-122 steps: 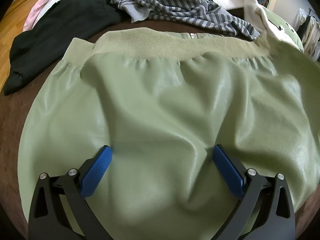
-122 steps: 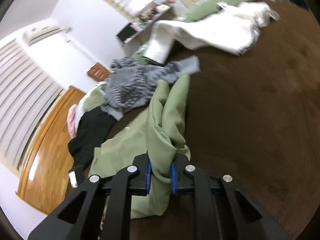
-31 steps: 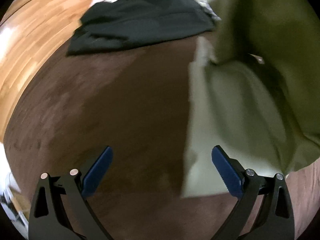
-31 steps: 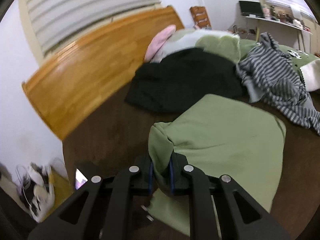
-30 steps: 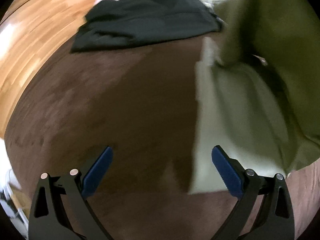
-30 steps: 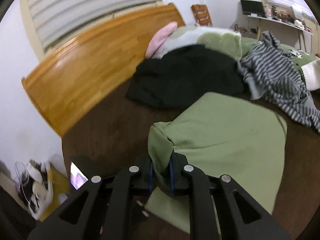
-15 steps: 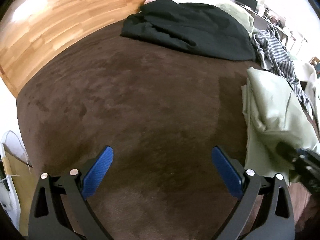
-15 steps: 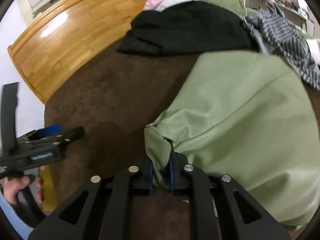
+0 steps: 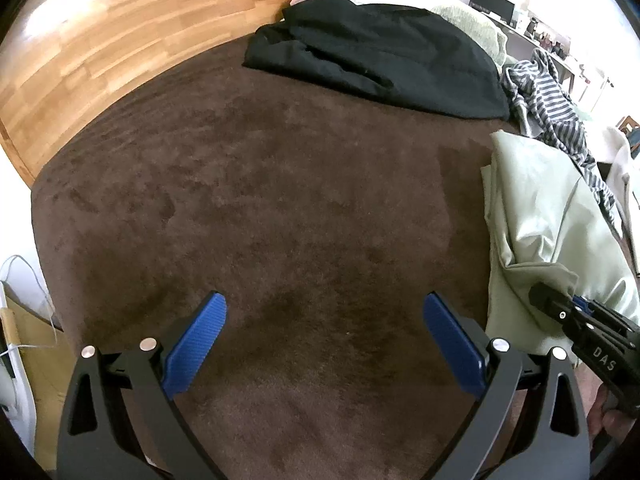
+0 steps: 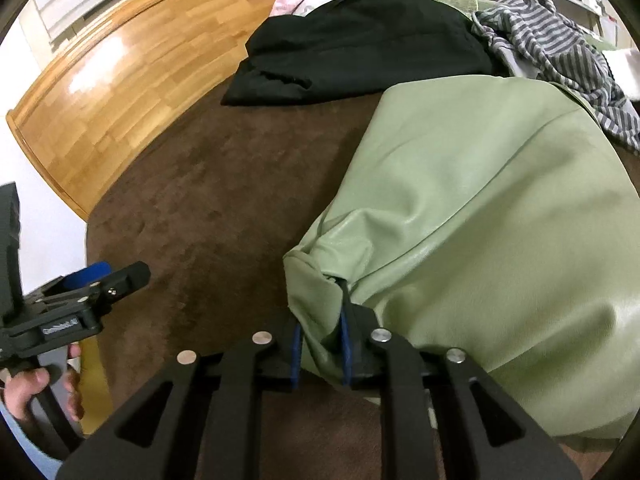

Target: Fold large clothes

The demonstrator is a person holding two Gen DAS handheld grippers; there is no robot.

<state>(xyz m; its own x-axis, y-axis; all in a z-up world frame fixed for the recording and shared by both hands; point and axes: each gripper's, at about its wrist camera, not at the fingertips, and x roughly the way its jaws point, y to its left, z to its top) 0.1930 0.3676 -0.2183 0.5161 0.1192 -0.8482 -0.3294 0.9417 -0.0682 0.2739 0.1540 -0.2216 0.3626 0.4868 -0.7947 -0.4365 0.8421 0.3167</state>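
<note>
Green garment (image 10: 480, 200) is spread on the brown bed cover (image 9: 280, 200), just below the black garment (image 10: 360, 44). A bunched corner is pinched in the right gripper (image 10: 320, 354), jaws just easing. Left gripper (image 9: 324, 336) is held wide and empty, garment to its right. Fold seam is shown only in the right wrist view.

Readable text: two markings, both on claw bodies.
"DAS" in white on black body of right claw (image 9: 576, 312), left wrist view; small white label on left claw (image 10: 104, 276) body, right wrist view, too blurred to read.
</note>
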